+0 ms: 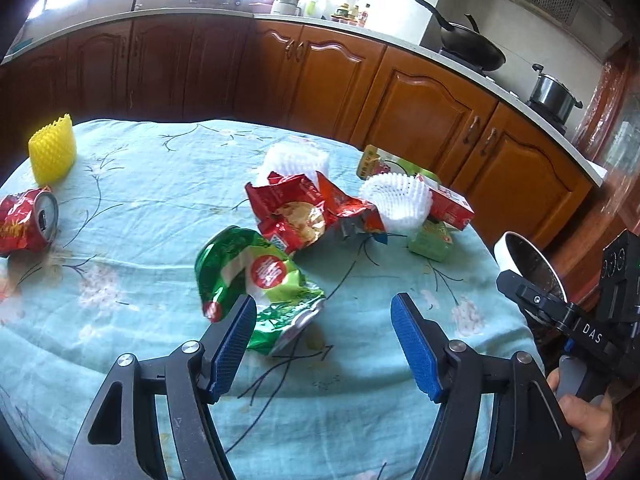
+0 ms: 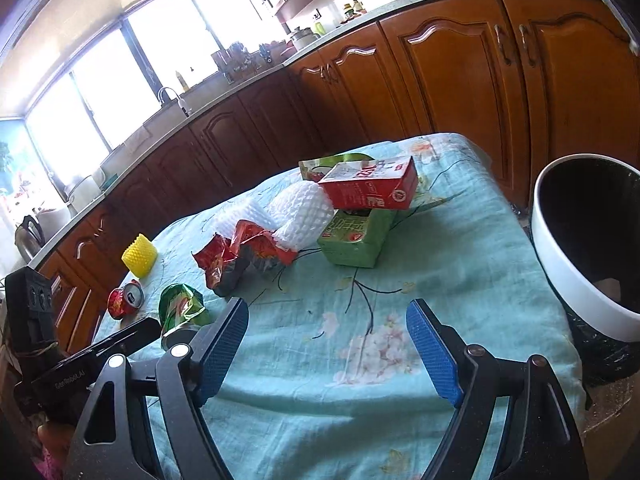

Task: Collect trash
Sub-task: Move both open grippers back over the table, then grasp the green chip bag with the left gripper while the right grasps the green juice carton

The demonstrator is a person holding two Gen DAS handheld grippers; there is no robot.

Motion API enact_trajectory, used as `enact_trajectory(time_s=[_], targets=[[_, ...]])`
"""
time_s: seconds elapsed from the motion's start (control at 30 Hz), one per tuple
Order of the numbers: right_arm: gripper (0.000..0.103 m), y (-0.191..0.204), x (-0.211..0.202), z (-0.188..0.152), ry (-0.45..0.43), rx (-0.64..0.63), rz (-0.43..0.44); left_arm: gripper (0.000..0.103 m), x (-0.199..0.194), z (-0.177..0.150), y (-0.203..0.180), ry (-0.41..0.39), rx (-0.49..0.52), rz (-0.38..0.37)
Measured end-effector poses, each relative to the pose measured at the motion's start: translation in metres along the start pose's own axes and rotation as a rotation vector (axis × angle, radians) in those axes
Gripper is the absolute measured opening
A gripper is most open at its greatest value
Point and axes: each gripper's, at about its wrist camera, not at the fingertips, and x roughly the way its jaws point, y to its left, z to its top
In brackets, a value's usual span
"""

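Observation:
Trash lies on a table with a light blue flowered cloth (image 1: 140,208). A crushed green can (image 1: 260,280) lies just ahead of my open, empty left gripper (image 1: 323,312), near its left finger. Behind it are a red snack wrapper (image 1: 296,212), white foam nets (image 1: 396,200), a red carton (image 1: 448,204) and a green carton (image 1: 430,240). A crushed red can (image 1: 28,220) and a yellow foam net (image 1: 54,152) lie at the left. My right gripper (image 2: 327,316) is open and empty above bare cloth; the green carton (image 2: 356,236) and red carton (image 2: 372,186) lie beyond it.
A white-rimmed bin (image 2: 580,240) with a black liner stands off the table's right edge, also in the left wrist view (image 1: 528,268). Wooden kitchen cabinets (image 1: 420,112) and a counter run behind the table. The other gripper and hand show at each view's edge.

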Motion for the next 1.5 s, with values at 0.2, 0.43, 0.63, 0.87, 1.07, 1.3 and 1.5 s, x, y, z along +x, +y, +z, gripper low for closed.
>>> enact_trajectory(time_s=[0.2,0.43,0.63,0.87,1.07,1.3,1.5], targets=[[0.083,0.016,0.015,0.003,0.018,-0.035,0.02,0.069,-0.009,0.003,0.022,-0.009,-0.047,0.034],[0.082,0.013,0.033,0.014,0.021,-0.036,-0.022,0.069,0.003,0.009,0.056,0.035,-0.156,0.048],[0.08,-0.001,0.056,0.031,0.027,-0.02,-0.078,0.069,0.03,0.013,0.067,0.106,-0.203,0.017],[0.068,-0.015,0.102,0.046,0.1,-0.002,-0.119,0.066,0.061,0.02,0.052,0.134,-0.167,-0.02],[0.055,-0.015,0.114,0.049,0.117,-0.005,-0.107,0.047,0.07,0.023,0.037,0.109,-0.11,-0.046],[0.054,-0.01,0.087,0.036,0.103,-0.031,-0.062,0.035,0.066,0.023,0.028,0.098,-0.068,-0.093],[0.053,-0.018,0.051,0.02,0.102,0.036,0.036,0.013,0.062,0.02,0.013,0.102,-0.039,-0.15]])
